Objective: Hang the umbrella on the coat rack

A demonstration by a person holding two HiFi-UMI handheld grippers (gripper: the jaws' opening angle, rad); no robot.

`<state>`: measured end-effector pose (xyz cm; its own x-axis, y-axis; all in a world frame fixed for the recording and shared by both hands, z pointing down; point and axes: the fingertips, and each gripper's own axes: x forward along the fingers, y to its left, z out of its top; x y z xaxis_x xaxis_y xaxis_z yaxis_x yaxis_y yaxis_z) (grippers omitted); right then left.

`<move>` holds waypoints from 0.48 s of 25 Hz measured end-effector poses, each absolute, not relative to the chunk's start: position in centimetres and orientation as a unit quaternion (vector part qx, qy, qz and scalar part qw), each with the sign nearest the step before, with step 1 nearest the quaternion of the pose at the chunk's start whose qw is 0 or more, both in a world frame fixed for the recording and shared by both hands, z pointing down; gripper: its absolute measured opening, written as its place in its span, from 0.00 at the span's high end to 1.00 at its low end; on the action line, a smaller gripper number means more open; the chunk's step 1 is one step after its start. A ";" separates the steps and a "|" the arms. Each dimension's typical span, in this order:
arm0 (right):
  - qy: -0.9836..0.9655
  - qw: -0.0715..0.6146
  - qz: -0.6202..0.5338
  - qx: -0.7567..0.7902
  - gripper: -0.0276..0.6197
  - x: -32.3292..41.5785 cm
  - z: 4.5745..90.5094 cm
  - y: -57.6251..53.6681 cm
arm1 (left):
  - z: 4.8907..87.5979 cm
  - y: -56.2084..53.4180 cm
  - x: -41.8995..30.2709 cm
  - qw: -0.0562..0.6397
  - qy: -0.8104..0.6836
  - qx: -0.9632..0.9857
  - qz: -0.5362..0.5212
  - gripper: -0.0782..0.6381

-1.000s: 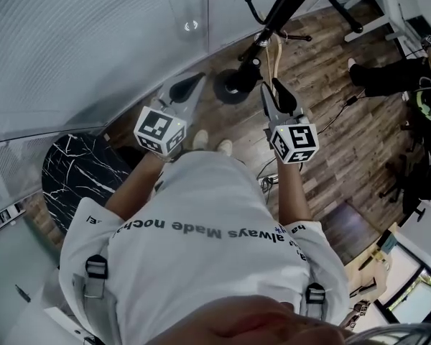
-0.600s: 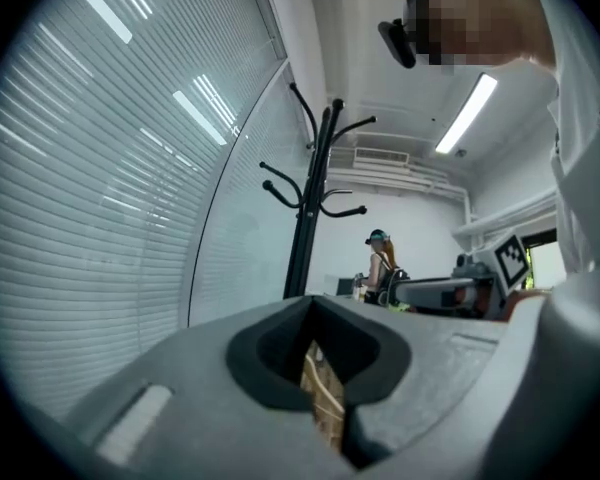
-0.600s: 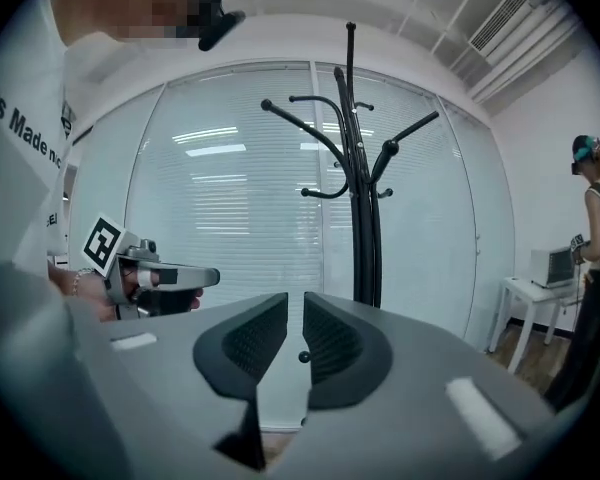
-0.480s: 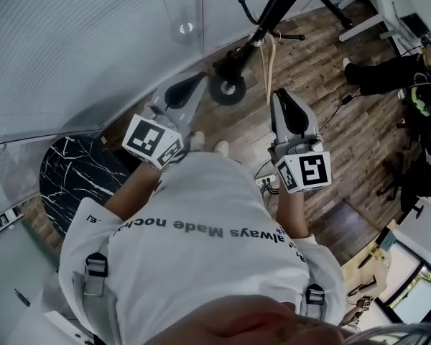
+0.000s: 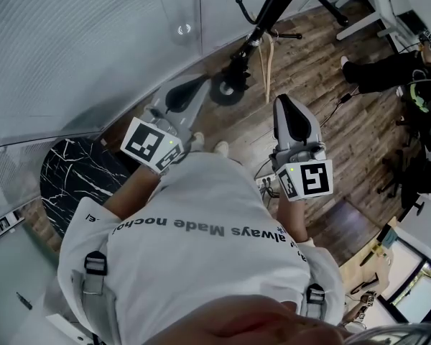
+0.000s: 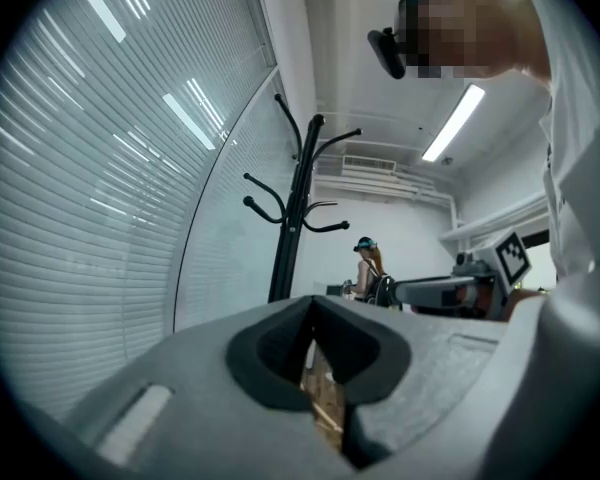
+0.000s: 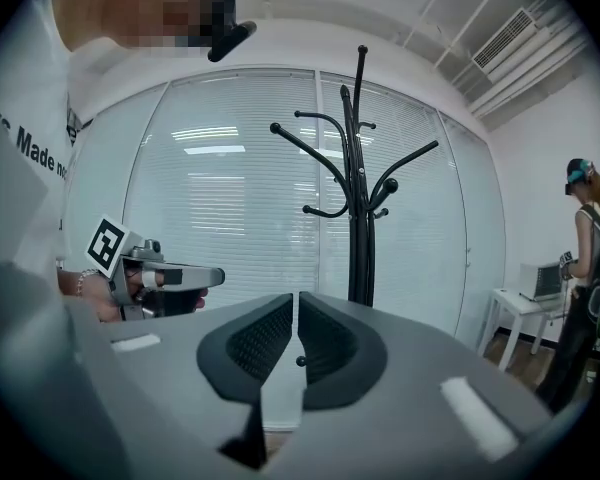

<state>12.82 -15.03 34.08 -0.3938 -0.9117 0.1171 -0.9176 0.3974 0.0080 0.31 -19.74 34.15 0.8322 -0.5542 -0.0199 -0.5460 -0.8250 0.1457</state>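
The black coat rack (image 5: 262, 20) (image 7: 360, 198) (image 6: 298, 208) stands in front of me by the blinds, its round base (image 5: 226, 88) on the wood floor. A thin beige loop (image 5: 266, 60) hangs beside its pole. A slim dark shape lies along the pole in the right gripper view; I cannot tell the umbrella from the pole. My right gripper (image 5: 284, 99) (image 7: 296, 308) is shut with nothing in it, held level a little short of the rack. My left gripper (image 5: 201, 82) (image 6: 311, 303) is beside it, tips together and empty, also pointing at the rack.
A round black marble table (image 5: 79, 178) is at my left. Another person (image 5: 388, 70) (image 7: 585, 268) stands at the right near a white desk (image 5: 388, 6) (image 7: 520, 303). Cables (image 5: 337, 110) trail over the floor. Curved glass with blinds (image 5: 72, 49) is behind the rack.
Both grippers have risen and drawn back from the rack. The right gripper has left the beige loop and its jaws have closed. The left stays shut.
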 end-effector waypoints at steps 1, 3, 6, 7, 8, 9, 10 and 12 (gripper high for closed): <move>-0.835 0.049 0.028 0.548 0.93 12.7 34.0 -15.0 | 34.1 -19.7 0.4 0.067 -0.287 0.955 -0.031 0.89; -0.835 0.048 0.026 0.548 0.93 12.6 33.8 -15.0 | 34.1 -19.8 0.5 0.068 -0.287 0.955 -0.032 0.89; -0.830 0.052 0.023 0.555 0.93 13.1 33.9 -15.2 | 34.2 -20.0 0.4 0.072 -0.287 0.955 -0.032 0.89; -0.828 0.052 0.024 0.558 0.93 13.3 34.0 -15.3 | 34.2 -20.1 0.4 0.072 -0.286 0.955 -0.032 0.89; -0.826 0.051 0.025 0.560 0.93 13.6 34.0 -15.4 | 34.3 -20.1 0.4 0.072 -0.286 0.955 -0.032 0.89; -0.825 0.051 0.026 0.562 0.93 13.7 34.1 -15.4 | 34.3 -20.2 0.3 0.072 -0.285 0.955 -0.031 0.89; -0.825 0.052 0.026 0.562 0.93 13.7 34.1 -15.5 | 34.4 -20.2 0.3 0.072 -0.285 0.955 -0.030 0.89; -0.825 0.053 0.028 0.561 0.93 13.6 34.1 -15.6 | 34.4 -20.3 0.1 0.072 -0.284 0.956 -0.029 0.89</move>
